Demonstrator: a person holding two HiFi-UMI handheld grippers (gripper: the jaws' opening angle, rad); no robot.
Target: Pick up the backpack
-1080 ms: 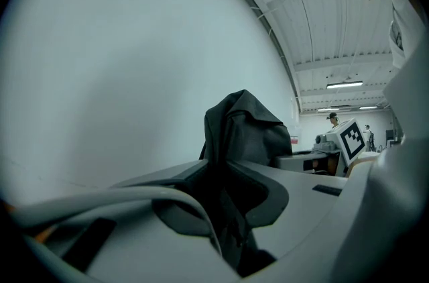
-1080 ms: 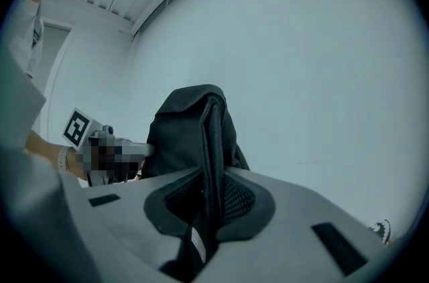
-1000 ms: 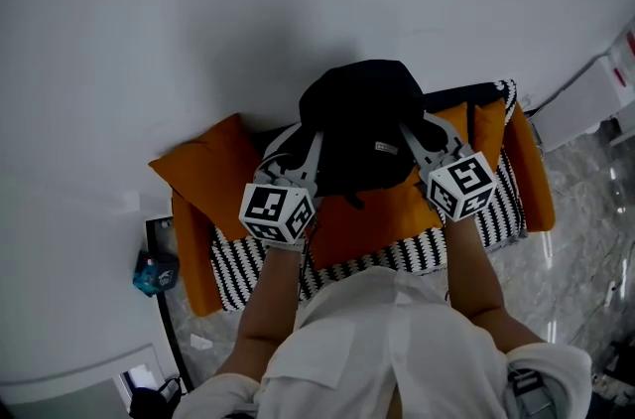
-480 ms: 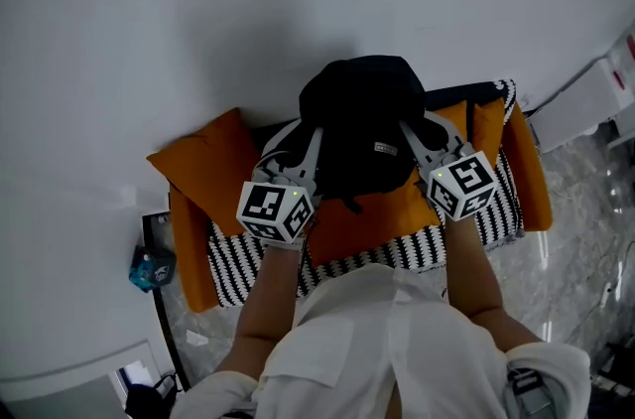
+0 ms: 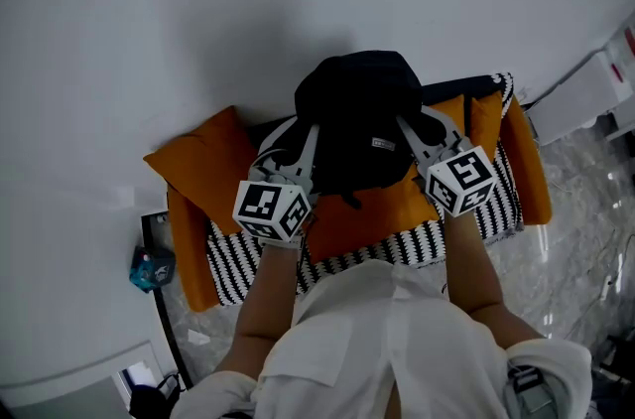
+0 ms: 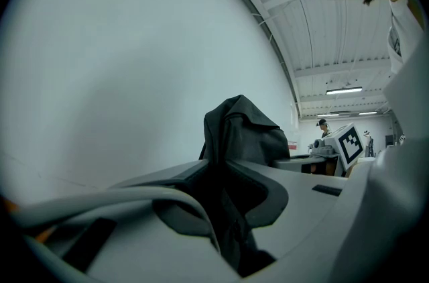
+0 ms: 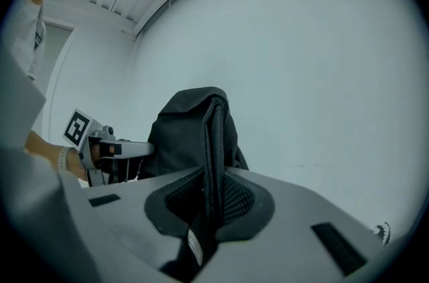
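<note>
Clamping backpack (image 5: 357, 109): left tongs (image 5: 310, 133), right tongs (image 5: 403, 123).

I see a black backpack (image 5: 357, 109), orange cushions (image 5: 203, 167) and a black-and-white striped cover (image 5: 238, 258). The cubes of my left gripper (image 5: 306, 137) and right gripper (image 5: 405, 127) are white with black square markers. The wall (image 5: 198, 10) is white and the floor (image 5: 585, 199) grey-marbled.

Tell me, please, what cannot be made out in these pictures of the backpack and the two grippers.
Underside of the backpack: in the head view its own body hides whether it touches the orange cushion; in both gripper views the jaws hide it.
Left gripper: shut on dark fabric of the backpack, but its view is too dark to tell which part.
Blue object at the lower left, head view: too small to identify.
</note>
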